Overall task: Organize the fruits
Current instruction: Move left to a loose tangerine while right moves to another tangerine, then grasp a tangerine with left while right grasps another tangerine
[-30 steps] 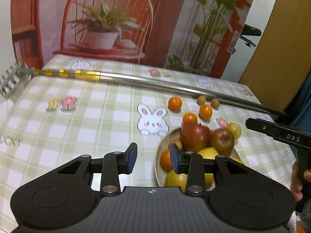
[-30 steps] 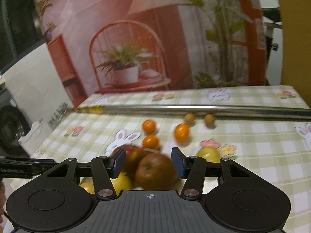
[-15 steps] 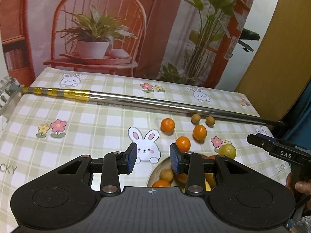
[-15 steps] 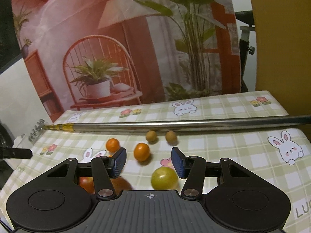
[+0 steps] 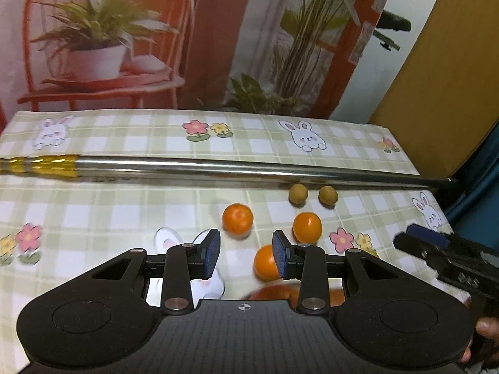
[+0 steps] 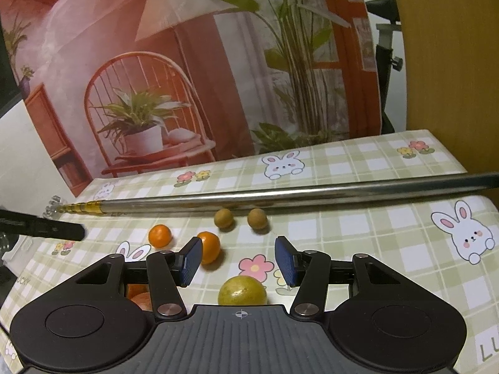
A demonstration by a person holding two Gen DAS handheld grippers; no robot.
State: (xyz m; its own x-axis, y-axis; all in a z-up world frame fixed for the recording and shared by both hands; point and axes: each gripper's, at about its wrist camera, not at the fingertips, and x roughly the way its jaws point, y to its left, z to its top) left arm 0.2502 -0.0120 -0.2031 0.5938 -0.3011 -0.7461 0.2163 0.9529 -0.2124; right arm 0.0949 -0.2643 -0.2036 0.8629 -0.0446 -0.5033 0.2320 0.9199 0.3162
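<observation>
Three oranges lie loose on the checked tablecloth: one (image 5: pixel 237 218) ahead of my left gripper (image 5: pixel 246 255), one (image 5: pixel 307 227) further right, and one (image 5: pixel 265 263) partly behind its right finger. The left gripper's jaws stand apart with nothing between them. Two small brown fruits (image 5: pixel 298 193) sit by the metal rod. My right gripper (image 6: pixel 238 261) is open above a yellow-green fruit (image 6: pixel 242 290), which lies on the cloth below its pads, untouched. A red fruit (image 5: pixel 271 293) peeks out under the left gripper. The plate is hidden.
A long metal rod (image 5: pixel 218 168) with a gold end lies across the table behind the fruit. A printed backdrop rises behind the far table edge. The right gripper (image 5: pixel 436 249) shows at the left view's right side. The left gripper (image 6: pixel 40 227) shows at the right view's left edge.
Both grippers have moved forward over the table. The plate of fruit has slid out of sight under the left gripper. The yellow-green fruit now sits centred under the right gripper.
</observation>
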